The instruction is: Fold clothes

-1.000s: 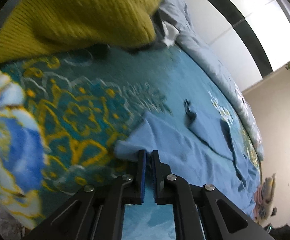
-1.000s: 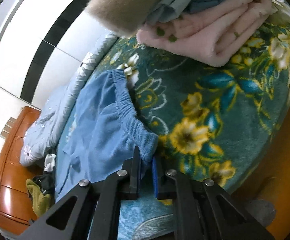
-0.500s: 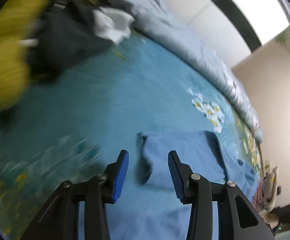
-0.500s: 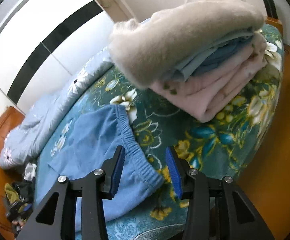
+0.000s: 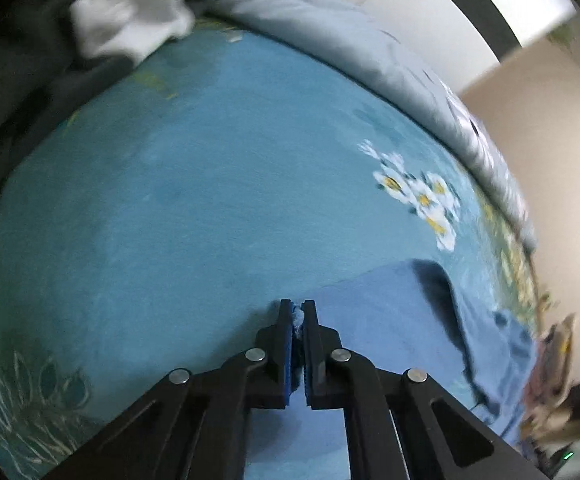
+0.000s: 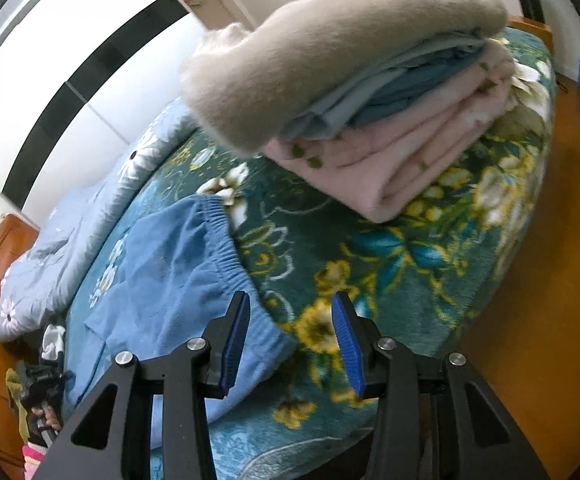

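Pinching now: the left tongs (image 5: 297, 314) are pressed together with a scrap of pale blue cloth caught between the pads, an edge of the blue trousers (image 5: 401, 320), whose body runs off forward and to the right of that grip across the bed (image 5: 210, 200). Over on the other camera, the right tongs (image 6: 291, 320) stand spread wide with nothing between them, poised above the elastic waistband (image 6: 230, 248), which lies just ahead and slightly left of the gap, its near corner showing between the blue pads. So the garment stretches lengthwise between the two hands, one end pinched, the waist end lying free on the flowered blanket (image 6: 409, 264). That long axis is what matters: if a fold is to come, my guess is that the right tongs need only drop and shift a touch left to take the waistband, being much the nearer of the two to it. Whether the trousers already carry a fold I cannot tell; a dark crease shows in the left view. Behind sits a stack of folded clothes (image 6: 389, 128), well apart from the trousers.
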`<move>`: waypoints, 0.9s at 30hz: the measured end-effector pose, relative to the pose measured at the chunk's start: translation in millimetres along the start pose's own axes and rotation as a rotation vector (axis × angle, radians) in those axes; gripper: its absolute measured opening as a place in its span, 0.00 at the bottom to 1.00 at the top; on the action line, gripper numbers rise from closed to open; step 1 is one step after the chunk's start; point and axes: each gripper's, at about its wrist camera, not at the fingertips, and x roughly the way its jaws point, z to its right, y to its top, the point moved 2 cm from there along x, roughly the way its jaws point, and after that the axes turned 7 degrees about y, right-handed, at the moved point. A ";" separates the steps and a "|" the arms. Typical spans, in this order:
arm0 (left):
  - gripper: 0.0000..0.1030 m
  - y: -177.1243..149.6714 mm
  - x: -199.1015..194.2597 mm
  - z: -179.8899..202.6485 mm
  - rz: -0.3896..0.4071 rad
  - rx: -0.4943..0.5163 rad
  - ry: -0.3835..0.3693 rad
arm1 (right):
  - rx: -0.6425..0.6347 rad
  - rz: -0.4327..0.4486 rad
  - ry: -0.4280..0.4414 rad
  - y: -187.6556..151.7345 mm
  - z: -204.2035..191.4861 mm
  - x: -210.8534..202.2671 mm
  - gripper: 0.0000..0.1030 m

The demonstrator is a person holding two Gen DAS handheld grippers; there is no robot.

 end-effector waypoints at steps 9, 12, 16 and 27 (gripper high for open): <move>0.04 69.1 -136.4 88.7 0.434 0.275 -0.075 | -0.048 -0.014 0.024 1.0 -19.1 3.6 0.43; 0.04 37.0 -145.2 83.9 0.458 0.362 -0.063 | -0.031 -0.025 0.025 -3.3 -14.6 7.9 0.43; 0.04 -23.7 -116.7 55.7 0.357 0.412 -0.016 | -0.006 -0.071 0.039 -13.0 -9.7 21.3 0.43; 0.04 -153.6 -89.0 34.4 0.182 0.435 -0.074 | -0.076 -0.099 0.056 -15.0 -31.8 32.9 0.43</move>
